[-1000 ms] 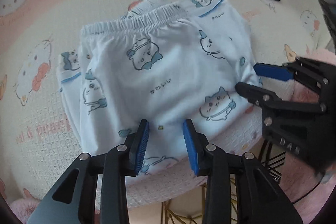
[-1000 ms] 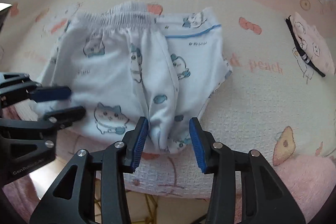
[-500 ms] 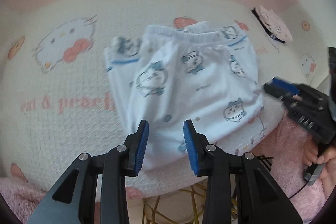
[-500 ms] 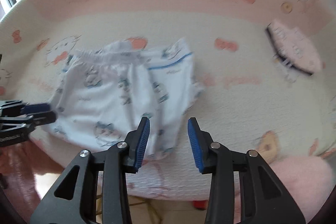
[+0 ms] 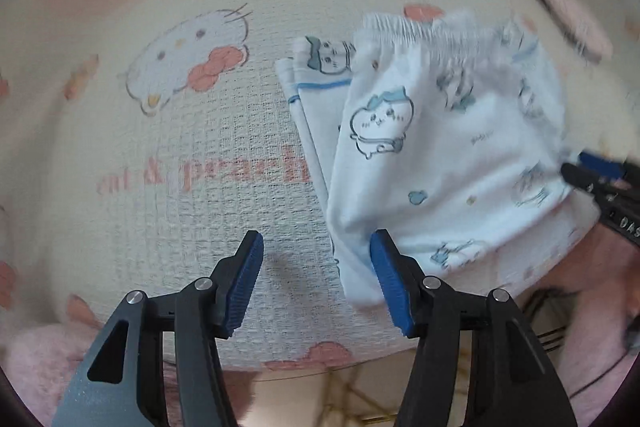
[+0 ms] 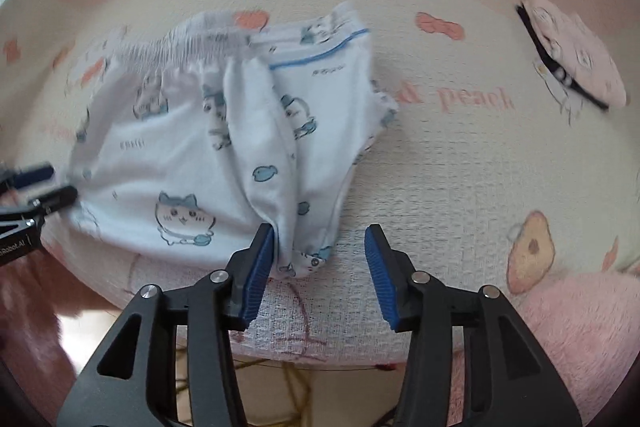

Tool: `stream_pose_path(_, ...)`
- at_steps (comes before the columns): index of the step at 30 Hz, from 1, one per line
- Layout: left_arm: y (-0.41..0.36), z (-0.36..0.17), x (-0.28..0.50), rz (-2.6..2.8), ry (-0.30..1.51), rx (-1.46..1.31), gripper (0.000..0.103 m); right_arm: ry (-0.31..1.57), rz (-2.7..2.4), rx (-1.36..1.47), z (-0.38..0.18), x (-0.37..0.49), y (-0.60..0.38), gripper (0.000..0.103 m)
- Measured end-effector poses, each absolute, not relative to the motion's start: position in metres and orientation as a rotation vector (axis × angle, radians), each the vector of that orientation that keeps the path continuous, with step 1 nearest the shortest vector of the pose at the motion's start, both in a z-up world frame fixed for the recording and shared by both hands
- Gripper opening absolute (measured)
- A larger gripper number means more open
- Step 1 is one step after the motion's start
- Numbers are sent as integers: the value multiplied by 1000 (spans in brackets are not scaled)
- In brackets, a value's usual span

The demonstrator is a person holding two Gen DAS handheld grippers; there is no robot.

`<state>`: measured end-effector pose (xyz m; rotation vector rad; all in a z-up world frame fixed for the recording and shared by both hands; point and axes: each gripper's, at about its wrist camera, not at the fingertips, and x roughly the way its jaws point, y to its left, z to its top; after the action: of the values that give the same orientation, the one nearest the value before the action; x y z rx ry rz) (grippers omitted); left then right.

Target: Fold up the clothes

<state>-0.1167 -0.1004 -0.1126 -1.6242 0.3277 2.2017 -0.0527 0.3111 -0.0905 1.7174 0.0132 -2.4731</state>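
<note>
Folded shorts (image 6: 192,155): white, printed with pale blue cartoon animals; blue stripe along far hem. Cloth cover (image 6: 460,187): cream waffle weave, pink border, white cat faces with coral bows, pink lettering. Far right, small garment (image 6: 580,67): pink, black edging.

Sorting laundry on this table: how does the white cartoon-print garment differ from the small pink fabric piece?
The white cartoon-print garment is much larger; the small pink fabric piece is compact. The white one has blue trim and a gathered elastic waistband; the pink one has a black edge. The white one lies near the tongs at the table's near edge; the pink one sits farther off, to the right. Both carry cartoon prints and rest on the cloth.
</note>
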Motion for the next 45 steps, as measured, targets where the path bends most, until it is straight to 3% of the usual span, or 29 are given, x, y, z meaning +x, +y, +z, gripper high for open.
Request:
stream_pose_path(5, -92, -96, -116, 2206, 217, -1494, 59, -257, -2520, 1684, -76, -56, 346, 43)
stream_pose_path(8, -52, -110, -117, 2155, 238, -1482, 59, -302, -2475, 1757, -87, -79, 338, 43)
stream_pose_path(14, -35, -133, -111, 2138, 452, -1552, 59, -150, -2385, 1780, -100, -83, 304, 42)
stream_pose_path(16, -37, -133, -114, 2150, 460, -1562, 60, -17, -2404, 1841, -109, -84, 296, 42)
stream_pose_path(18, -42, -133, -118, 2157, 433, -1580, 66, 28, -2432, 1845, -110, -86, 293, 42)
stream_pose_path(21, -51, -132, -126, 2163, 342, -1605, 66, 74, -2529, 1880, -107, -100, 302, 38)
stream_pose_path(25, -64, -121, -131, 2201, 225, -1611, 66, -384, -2490, 1760, -89, -105, 336, 38)
stream_pose_path(26, -67, -119, -132, 2203, 204, -1615, 66, -388, -2469, 1733, -86, -104, 333, 38)
stream_pose_path(34, -102, -111, -116, 2179, 143, -1666, 66, 10, -2325, 1784, -100, -114, 258, 38)
stream_pose_path(39, -84, -124, -108, 2200, 372, -1663, 66, 9, -2355, 1814, -103, -122, 256, 42)
stream_pose_path(45, -66, -126, -115, 2231, 432, -1631, 68, -21, -2443, 1848, -97, -129, 265, 41)
